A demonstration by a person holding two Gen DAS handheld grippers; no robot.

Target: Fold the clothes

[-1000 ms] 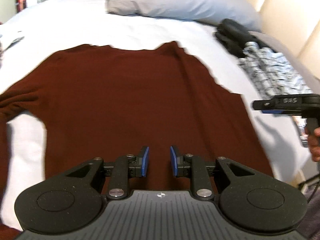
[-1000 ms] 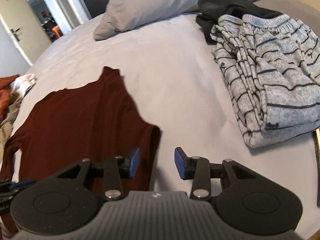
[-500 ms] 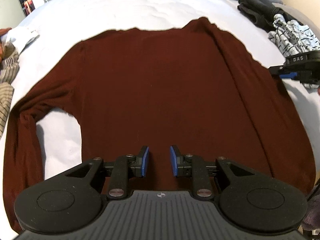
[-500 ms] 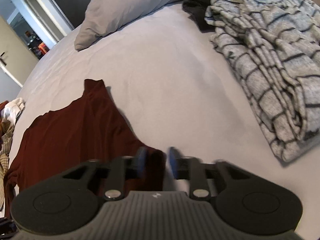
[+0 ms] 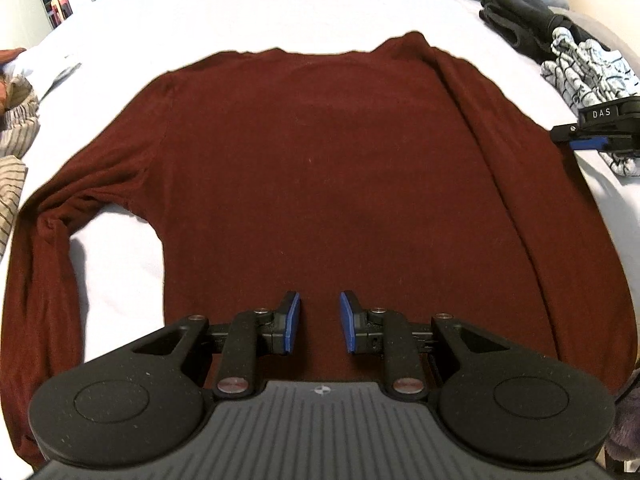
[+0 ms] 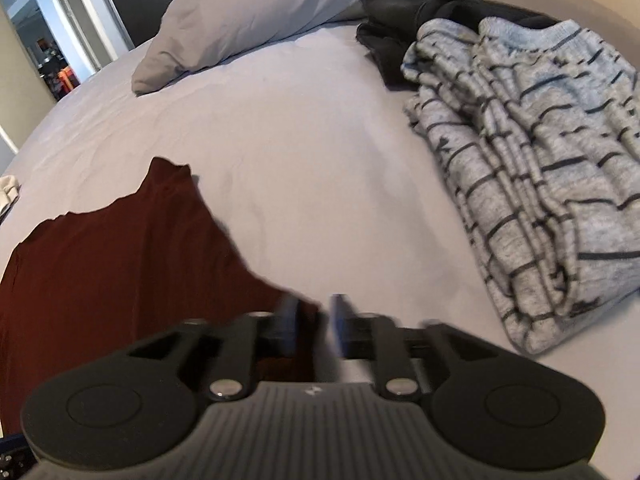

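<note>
Since a second ago the left wrist view has tipped downward, so the maroon sweater (image 5: 320,168) now fills most of the frame where before only its upper part did, and the right gripper's jaws have just been opening after a brief squeeze.

In the left wrist view the left gripper (image 5: 319,322) sits at the bottom centre, its blue pads parted by a narrow gap with nothing between them, poised over the sweater's lower middle. Whether the pads touch the cloth I cannot tell. The sweater lies flat on the white bed (image 5: 240,20), its straight edge toward the top of the frame, one sleeve running down the left side and bending at the elbow.

At the right edge of that view the right gripper (image 5: 576,138) juts in just over the sweater's right border. In its own view the right gripper (image 6: 314,326) is blurred; its jaws stand apart at the bottom centre, with the sweater's (image 6: 120,272) corner just reaching the gap, though no pad visibly presses on it.

Further out, a grey striped garment (image 6: 540,168) lies bunched at the right, touching a dark garment (image 6: 400,12) above it. A grey pillow (image 6: 248,20) rests across the top. Striped laundry (image 5: 12,152) sits at the left edge of the left wrist view.
</note>
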